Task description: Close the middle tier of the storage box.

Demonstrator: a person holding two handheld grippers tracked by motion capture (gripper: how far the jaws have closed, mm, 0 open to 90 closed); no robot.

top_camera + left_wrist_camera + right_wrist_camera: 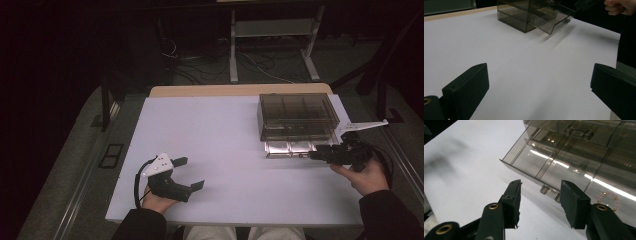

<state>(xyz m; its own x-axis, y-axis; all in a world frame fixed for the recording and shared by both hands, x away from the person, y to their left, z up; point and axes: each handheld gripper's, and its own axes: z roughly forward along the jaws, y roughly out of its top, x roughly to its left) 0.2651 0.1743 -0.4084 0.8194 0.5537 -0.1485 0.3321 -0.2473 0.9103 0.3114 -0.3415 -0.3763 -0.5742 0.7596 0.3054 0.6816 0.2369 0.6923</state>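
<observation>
- A white table (225, 150) carries a smoky clear drawer box (296, 116) at its far right; a strip of bare wood edge (240, 90) shows behind the white top.
- The box's lowest drawer (290, 148) is pulled out toward the person; dividers split it into compartments.
- In the right gripper view a small ring of pink and gold beads (608, 201) lies in the drawer's compartment nearest the right jaw.
- The right gripper (314, 155) is held in the right hand (367, 175) at the drawer's front right corner. In its own view its jaws stand parted, one to each side of the drawer's small clear pull tab (549, 191), not touching it; nothing is pinched.
- The left gripper (190, 173) rests in the left hand (157, 200) on the near left of the table, well apart from the box, jaws spread wide with bare table between them.
- Nothing lies on the table between the left gripper and the box.
- Beyond the table, dark floor with loose cables (200, 65) and a pale metal stand (272, 40).
- No label or writing can be read anywhere.
</observation>
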